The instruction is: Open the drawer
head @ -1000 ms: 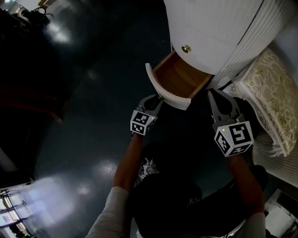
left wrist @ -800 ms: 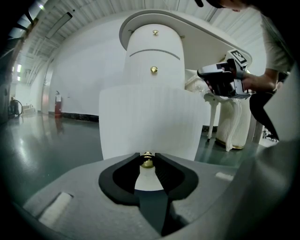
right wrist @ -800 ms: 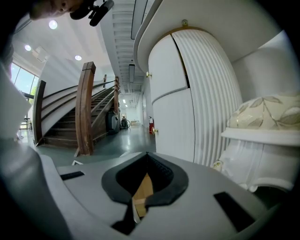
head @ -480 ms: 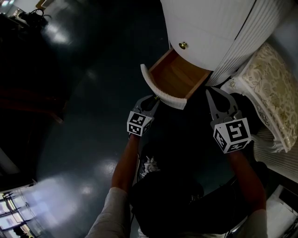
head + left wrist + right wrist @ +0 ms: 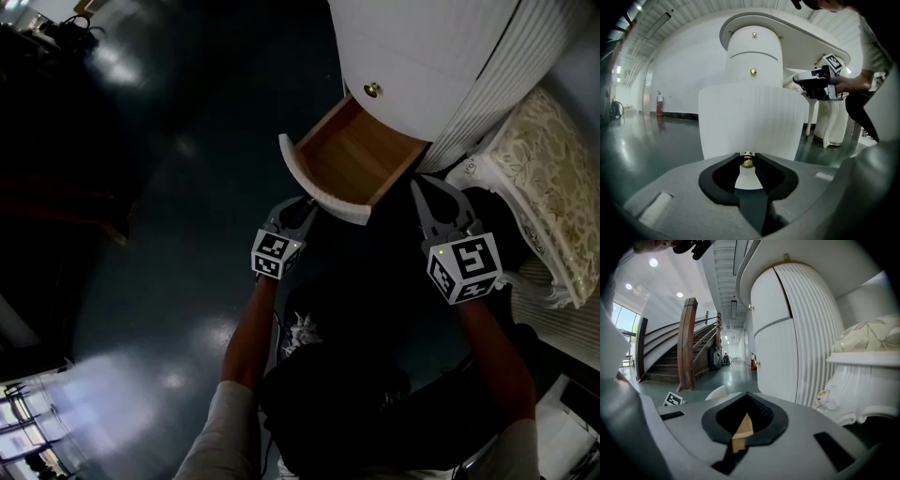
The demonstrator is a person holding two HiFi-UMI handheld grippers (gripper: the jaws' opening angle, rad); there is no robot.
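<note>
Left gripper (image 5: 308, 201): clamped on the small brass knob (image 5: 747, 161) of the ribbed white drawer front.
Right gripper (image 5: 419, 185): tips together, just beside the drawer's right corner; wooden sliver showing in the gap behind the tips, probably the drawer's side, not gripped.
Drawer (image 5: 352, 161): pulled out of the rounded white cabinet (image 5: 422, 47), bare wooden inside showing.
Upper knob (image 5: 372, 90): on the cabinet face above the drawer.
Floor (image 5: 169, 216): dark, glossy.

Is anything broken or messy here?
Nothing looks broken or spilled. One drawer sticks out of the white cabinet and is empty inside. That is on purpose: the left gripper is clamped on its gold knob.
</note>
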